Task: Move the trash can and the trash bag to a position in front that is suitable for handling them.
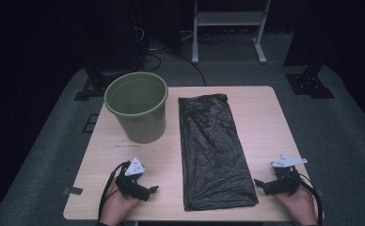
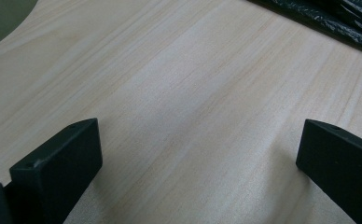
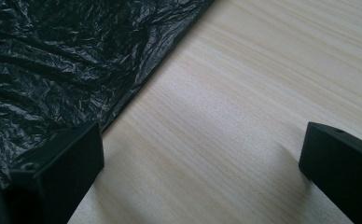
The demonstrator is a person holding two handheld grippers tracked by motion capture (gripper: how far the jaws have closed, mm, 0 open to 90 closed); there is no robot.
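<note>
Furthest left on my table (image 1: 265, 117) stands the green bucket (image 1: 137, 113), upright near the far left corner, its open mouth facing up and nothing that I can see inside it. Nearer to me, at the front left, my left gripper (image 1: 148, 190) rests low over bare wood, well apart from the bucket and a little way off the long left edge of the bag; its jaws stand wide apart with only wood grain between them, as the left gripper view (image 2: 198, 154) confirms, where the bag's dark edge (image 2: 328, 21) lies off in the upper right corner and a sliver of the bucket's green wall (image 2: 2, 18) sits in the upper left corner. In the middle of the table lies the black bin bag (image 1: 211, 150), flat and crinkled, stretched lengthwise from the far side toward my edge, just beside the bucket but apart from it. Right of the bag, at the front right, my right gripper (image 1: 260, 184) points toward the bag's near right corner, close beside it; its jaws are spread open on nothing, and in the right gripper view (image 3: 200, 154) one jaw tip stands right at the bag's wrinkled edge (image 3: 76, 60), the other over plain wood.
</note>
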